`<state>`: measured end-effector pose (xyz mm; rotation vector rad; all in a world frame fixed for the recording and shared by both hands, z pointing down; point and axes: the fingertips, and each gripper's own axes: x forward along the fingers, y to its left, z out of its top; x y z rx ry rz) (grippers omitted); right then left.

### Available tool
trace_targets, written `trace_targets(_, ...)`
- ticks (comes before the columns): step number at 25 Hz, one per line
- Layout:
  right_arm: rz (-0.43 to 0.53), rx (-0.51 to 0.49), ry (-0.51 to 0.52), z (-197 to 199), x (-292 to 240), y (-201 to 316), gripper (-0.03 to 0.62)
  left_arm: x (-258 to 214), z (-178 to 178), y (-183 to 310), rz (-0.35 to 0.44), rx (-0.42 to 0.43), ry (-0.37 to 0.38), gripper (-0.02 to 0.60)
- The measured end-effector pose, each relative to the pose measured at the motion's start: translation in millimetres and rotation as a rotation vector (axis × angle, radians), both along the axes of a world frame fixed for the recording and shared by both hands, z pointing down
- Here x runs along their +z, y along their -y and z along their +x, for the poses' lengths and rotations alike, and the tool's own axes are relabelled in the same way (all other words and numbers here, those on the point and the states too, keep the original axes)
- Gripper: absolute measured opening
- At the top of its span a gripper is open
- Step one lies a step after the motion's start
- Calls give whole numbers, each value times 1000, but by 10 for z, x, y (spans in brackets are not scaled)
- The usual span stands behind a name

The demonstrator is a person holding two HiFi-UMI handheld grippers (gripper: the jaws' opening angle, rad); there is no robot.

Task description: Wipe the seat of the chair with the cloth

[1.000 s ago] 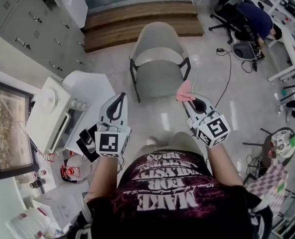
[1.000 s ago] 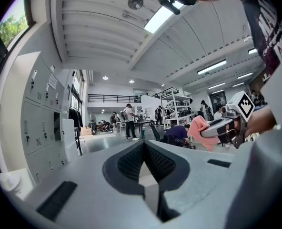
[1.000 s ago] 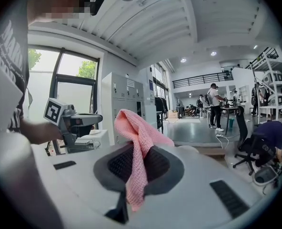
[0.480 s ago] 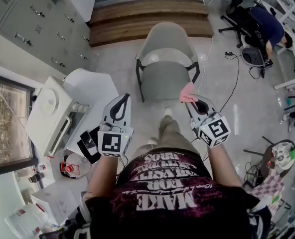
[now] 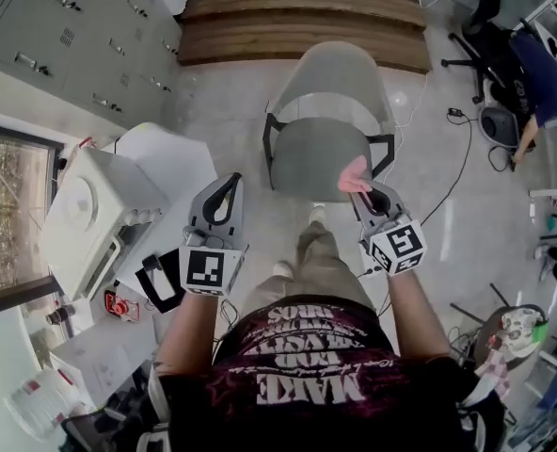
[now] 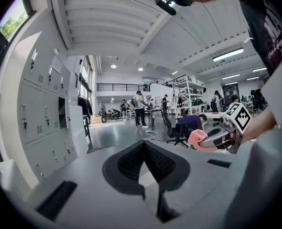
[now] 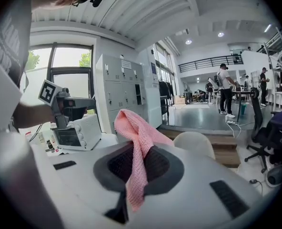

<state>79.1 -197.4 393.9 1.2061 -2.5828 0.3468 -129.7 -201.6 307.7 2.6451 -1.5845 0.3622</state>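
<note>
A grey chair (image 5: 321, 153) with a pale rounded back stands on the floor ahead of me; its backrest top (image 7: 194, 143) shows in the right gripper view. My right gripper (image 5: 361, 185) is shut on a pink cloth (image 5: 355, 174), held in the air over the seat's near right edge. The cloth (image 7: 136, 149) sticks up from between the jaws. My left gripper (image 5: 228, 187) is shut and empty, held level to the left of the chair. The right gripper with the pink cloth (image 6: 198, 138) also shows in the left gripper view.
A white table (image 5: 170, 172) at my left carries a white toaster oven (image 5: 95, 219). Wooden steps (image 5: 302, 26) lie behind the chair, grey lockers (image 5: 43, 26) at far left. A person (image 5: 542, 78) bends beside an office chair at far right. Cables (image 5: 448, 172) trail on the floor.
I have stepped closer to the chair; it now lies nearer in the head view. Both grippers hold the same pose, the cloth still gripped in the right one.
</note>
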Motion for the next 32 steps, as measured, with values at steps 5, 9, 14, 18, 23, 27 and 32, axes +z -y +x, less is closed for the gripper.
trace_targets(5, -35, -53, -32, 41, 460, 455, 31, 243, 75, 402, -24, -26, 8, 3)
trace_targets(9, -73, -97, -45, 32, 865, 762, 31, 513, 192, 642, -65, -38, 4, 3)
trace_targets(14, -128, -135, -34, -92, 1569, 1136, 31, 904, 293, 845, -116, -44, 17, 3)
trace_targets(18, -204, -131, -7, -203, 2253, 1421, 31, 1299, 222, 943, -160, -88, 91, 3)
trace_targets(23, -300, -153, -41, -375, 3118, 1621, 31, 1641, 231, 1000, -196, -79, 95, 3)
trace_targets(27, -334, -215, -127, -467, 3794, 1878, 31, 2104, 236, 910, -282, -116, 73, 3)
trace_targets(32, -432, -239, -193, -760, 4718, 1993, 31, 2567, 194, 608, -405, -130, 96, 3)
